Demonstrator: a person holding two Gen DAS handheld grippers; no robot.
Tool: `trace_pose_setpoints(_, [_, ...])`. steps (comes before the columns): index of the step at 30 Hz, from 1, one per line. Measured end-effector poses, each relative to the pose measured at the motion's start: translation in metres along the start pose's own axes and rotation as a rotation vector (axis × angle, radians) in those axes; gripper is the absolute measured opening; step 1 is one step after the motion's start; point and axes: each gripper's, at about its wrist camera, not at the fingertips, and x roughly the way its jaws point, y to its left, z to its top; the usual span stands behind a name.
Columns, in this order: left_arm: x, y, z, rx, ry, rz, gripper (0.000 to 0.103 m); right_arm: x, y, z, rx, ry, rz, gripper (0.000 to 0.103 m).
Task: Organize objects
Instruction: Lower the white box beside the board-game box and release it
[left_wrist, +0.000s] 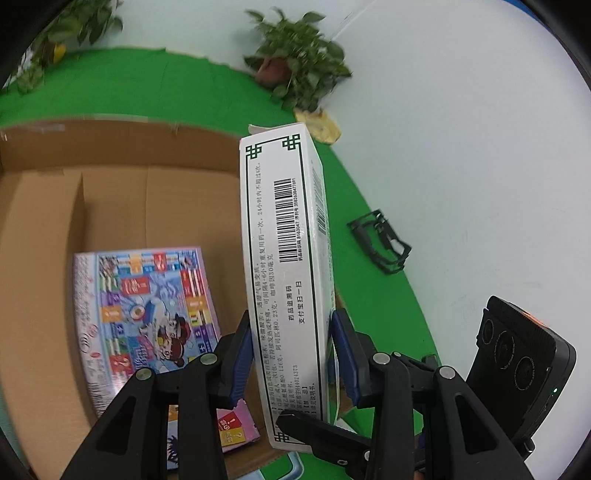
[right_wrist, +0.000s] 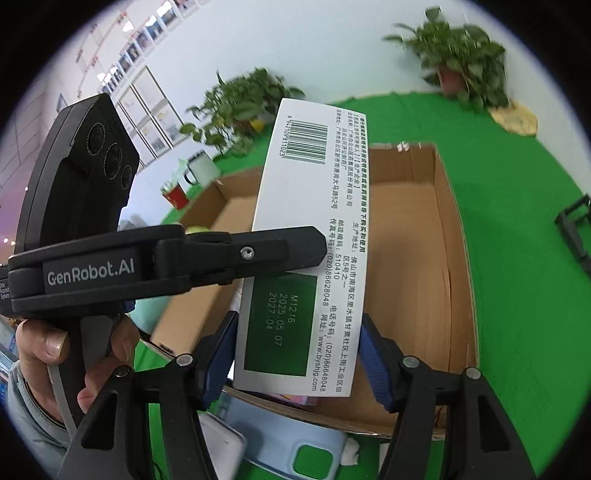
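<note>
A white medicine box (left_wrist: 288, 266) with a green border and a barcode is held upright over the right rim of an open cardboard box (left_wrist: 155, 192). My left gripper (left_wrist: 293, 354) is shut on it, blue pads on both sides. In the right wrist view the same medicine box (right_wrist: 306, 251) sits between my right gripper's (right_wrist: 299, 358) blue pads, which flank its lower end; contact is unclear. The left gripper's finger (right_wrist: 240, 254) crosses in front of it. A colourful board game box (left_wrist: 147, 332) lies flat inside the cardboard box (right_wrist: 417, 258).
A green cloth (left_wrist: 369, 236) covers the round table. Potted plants (left_wrist: 299, 70) stand at the back. A black clip (left_wrist: 380, 240) lies right of the cardboard box. A light blue container (right_wrist: 295, 450), a mug (right_wrist: 197, 171) and a red item (right_wrist: 175, 195) are nearby.
</note>
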Motion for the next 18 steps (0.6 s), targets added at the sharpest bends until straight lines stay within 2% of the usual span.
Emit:
trace_pose_setpoints(7, [0.051,0.031,-0.008,-0.094,0.084,-0.024,0.039,0.035,-0.027,-0.013,0.045,0.132,-0.020,0.062])
trace_pose_setpoints(10, [0.058,0.041,-0.008,-0.139,0.099,-0.057,0.039,0.040,-0.025,-0.014,0.027,0.152,-0.061,0.062])
trace_pose_setpoints(18, [0.058,0.039,-0.013,-0.111,0.107,-0.021,0.045,0.047,-0.020,-0.016,0.008,0.192,-0.121,0.062])
